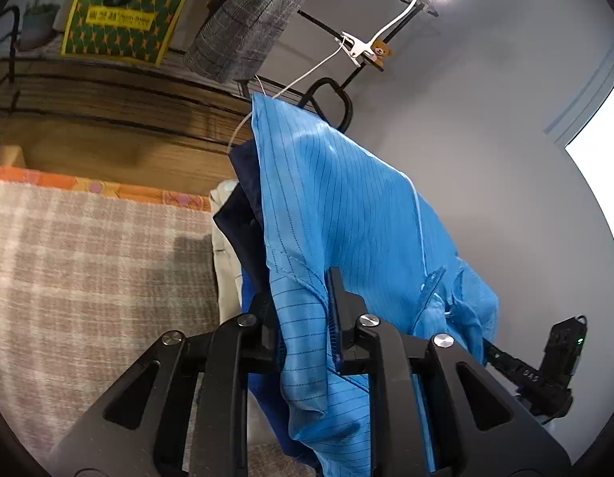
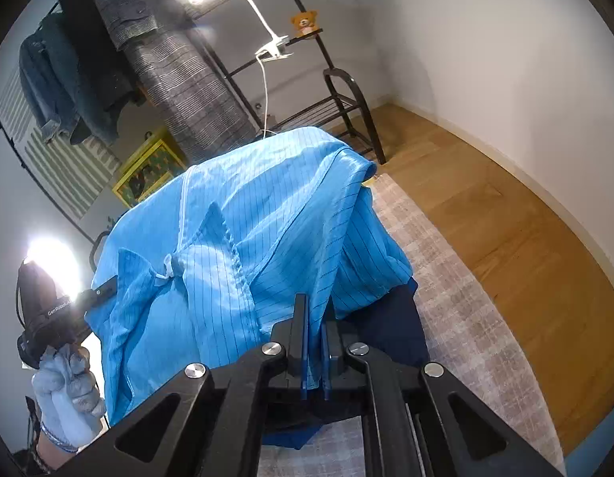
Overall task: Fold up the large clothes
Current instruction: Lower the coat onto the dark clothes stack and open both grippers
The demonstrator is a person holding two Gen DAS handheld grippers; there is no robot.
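A large bright blue pinstriped garment hangs lifted in the air, stretched between both grippers. My left gripper is shut on one edge of it. My right gripper is shut on another edge of the same garment. The right gripper also shows in the left wrist view at the lower right, and the left gripper, held by a gloved hand, shows in the right wrist view. A dark navy cloth lies under the blue garment on the checked blanket.
A beige cloth lies beside the navy one on the checked blanket. A black metal rack with hanging coats, a clip lamp and a yellow-green box stands behind. Wooden floor lies to the right.
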